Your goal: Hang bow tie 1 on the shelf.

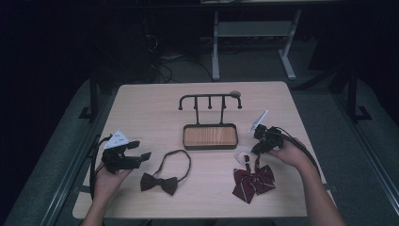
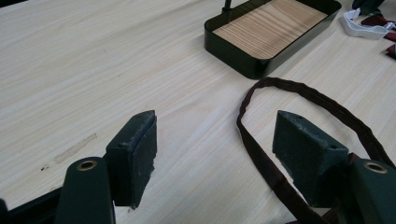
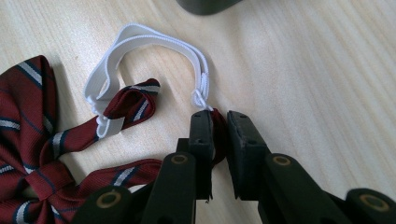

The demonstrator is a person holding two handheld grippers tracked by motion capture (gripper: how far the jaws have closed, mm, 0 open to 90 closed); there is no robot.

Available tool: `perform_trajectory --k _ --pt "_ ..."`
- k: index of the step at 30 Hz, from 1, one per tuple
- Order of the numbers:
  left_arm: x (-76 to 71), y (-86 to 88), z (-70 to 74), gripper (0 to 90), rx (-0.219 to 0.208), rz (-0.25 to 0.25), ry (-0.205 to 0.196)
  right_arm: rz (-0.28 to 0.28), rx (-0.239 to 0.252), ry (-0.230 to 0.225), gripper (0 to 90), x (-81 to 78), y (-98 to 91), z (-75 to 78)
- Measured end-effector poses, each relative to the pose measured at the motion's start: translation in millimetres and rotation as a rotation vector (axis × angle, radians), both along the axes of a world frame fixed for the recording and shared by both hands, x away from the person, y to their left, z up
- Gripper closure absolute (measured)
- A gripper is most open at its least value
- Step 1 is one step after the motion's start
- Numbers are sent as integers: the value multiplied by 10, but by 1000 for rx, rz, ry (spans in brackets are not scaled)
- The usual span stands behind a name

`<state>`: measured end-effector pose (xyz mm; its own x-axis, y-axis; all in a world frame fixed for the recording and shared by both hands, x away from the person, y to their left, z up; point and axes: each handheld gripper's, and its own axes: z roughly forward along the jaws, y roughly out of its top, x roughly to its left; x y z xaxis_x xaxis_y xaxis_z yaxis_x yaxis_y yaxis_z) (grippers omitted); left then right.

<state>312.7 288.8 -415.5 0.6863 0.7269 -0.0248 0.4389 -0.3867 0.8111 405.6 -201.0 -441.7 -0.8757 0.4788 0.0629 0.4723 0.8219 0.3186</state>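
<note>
A dark red striped bow tie [image 1: 253, 181] [image 3: 28, 121] lies at the table's front right, with a white elastic loop [image 1: 242, 157] [image 3: 154, 39] at its top. My right gripper [image 1: 256, 149] [image 3: 219, 116] is shut on the tie's red strap end, just below the elastic's knot. A dark brown bow tie [image 1: 160, 182] lies front centre, and its strap loop [image 2: 299, 91] curves toward the stand. My left gripper [image 1: 146, 157] [image 2: 212, 140] hovers open at the front left. That strap runs past its right jaw without being pinched.
A black hook stand [image 1: 209, 97] rises from a black tray with a wooden floor [image 1: 209, 136] [image 2: 243, 63] at the table's centre. A person's hands hold both grippers from the front edge. Bare tabletop [image 1: 146, 108] lies left of the stand.
</note>
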Motion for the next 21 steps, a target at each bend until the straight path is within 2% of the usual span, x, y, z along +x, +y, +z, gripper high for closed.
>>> perform_trajectory --k 3,12,15,19,21 --pt "0 -4 1 305 0 -1 2 5 -3 5 852 0 -7 -1" --pt "-9 -5 7 305 -1 -4 -6 22 7 13 863 -63 -15 46" --pt "-10 -6 10 305 -2 -5 -7 46 21 15 862 -111 -15 89" --pt "-10 -11 8 306 1 -1 -10 77 3 13 862 -163 -1 171" --pt "-9 -7 10 306 3 -2 -10 93 2 2 863 -194 18 263"
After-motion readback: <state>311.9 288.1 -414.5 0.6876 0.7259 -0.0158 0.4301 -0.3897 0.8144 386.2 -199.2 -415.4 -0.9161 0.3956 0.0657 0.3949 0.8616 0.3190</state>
